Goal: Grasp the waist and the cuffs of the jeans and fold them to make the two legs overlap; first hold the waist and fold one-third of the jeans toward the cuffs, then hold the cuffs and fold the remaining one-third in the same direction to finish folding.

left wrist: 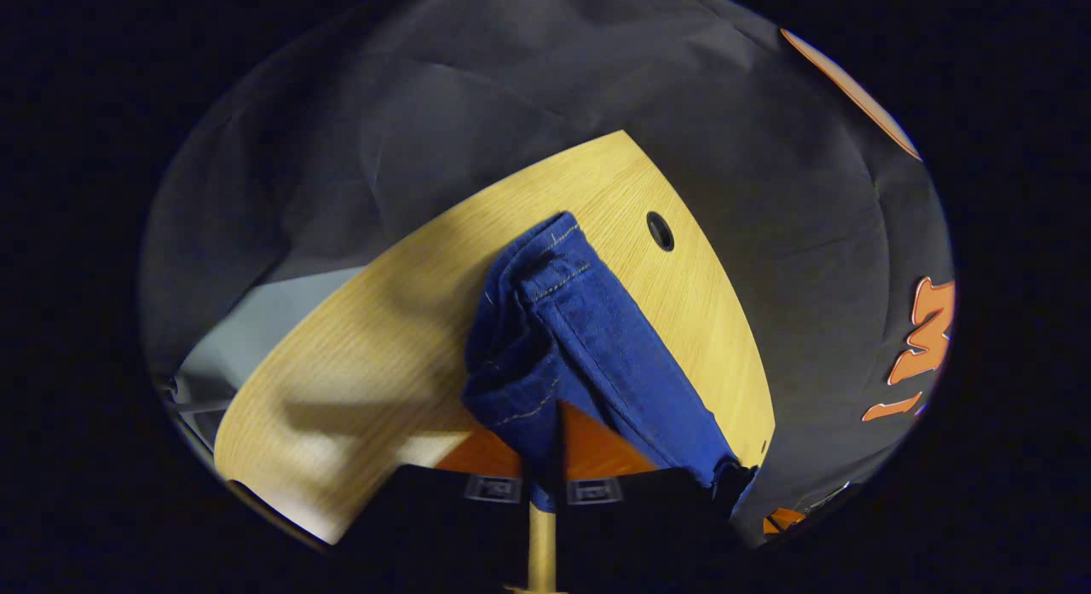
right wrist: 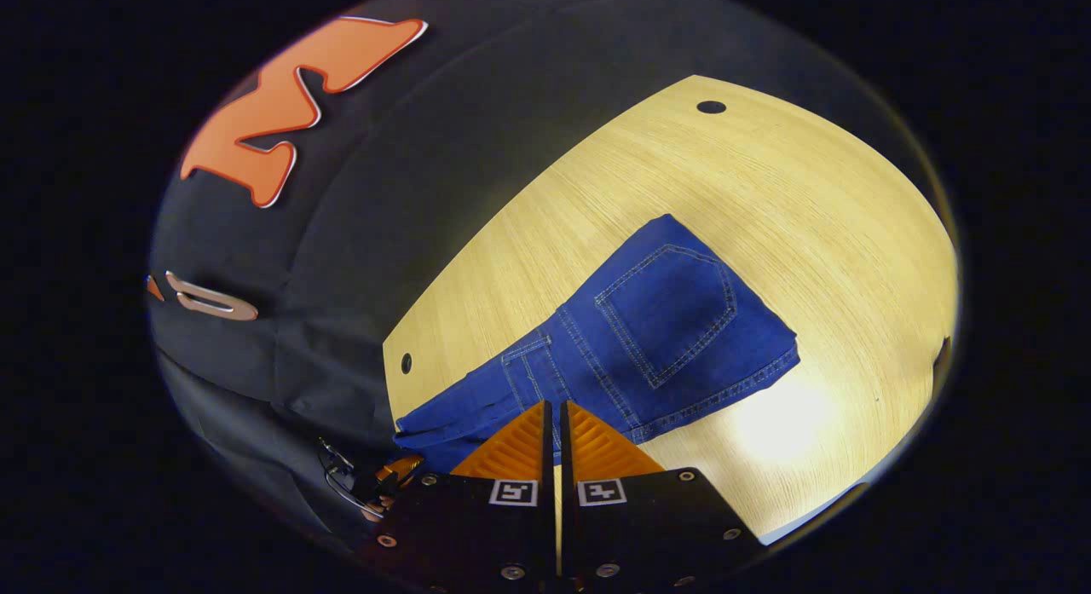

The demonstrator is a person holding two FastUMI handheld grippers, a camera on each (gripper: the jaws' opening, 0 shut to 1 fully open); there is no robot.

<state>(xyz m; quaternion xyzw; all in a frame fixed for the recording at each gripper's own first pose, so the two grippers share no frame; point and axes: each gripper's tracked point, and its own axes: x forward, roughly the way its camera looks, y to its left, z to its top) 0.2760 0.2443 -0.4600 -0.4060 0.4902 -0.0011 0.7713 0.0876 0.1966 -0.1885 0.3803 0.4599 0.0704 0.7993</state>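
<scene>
Blue jeans (right wrist: pixel 656 338) pinched by both closed tongs (right wrist: pixel 554 423).

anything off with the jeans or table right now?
Nothing damaged or spilled. The jeans lie folded on the table, but one end overhangs the table edge nearest the booth wall. In the left gripper view the cloth bunches up around the left gripper, so that fold looks untidy.

**Dim booth, one hot spot on the table**

Pretty dark overall. In the right gripper view there's a bright glare patch on the table (right wrist: pixel 784 423) beside the jeans (right wrist: pixel 673 330). In the left gripper view, soft broad shadows cross the table's near corner. Fisheye bends the table edges hard; the picture rims go murky and soft.
</scene>
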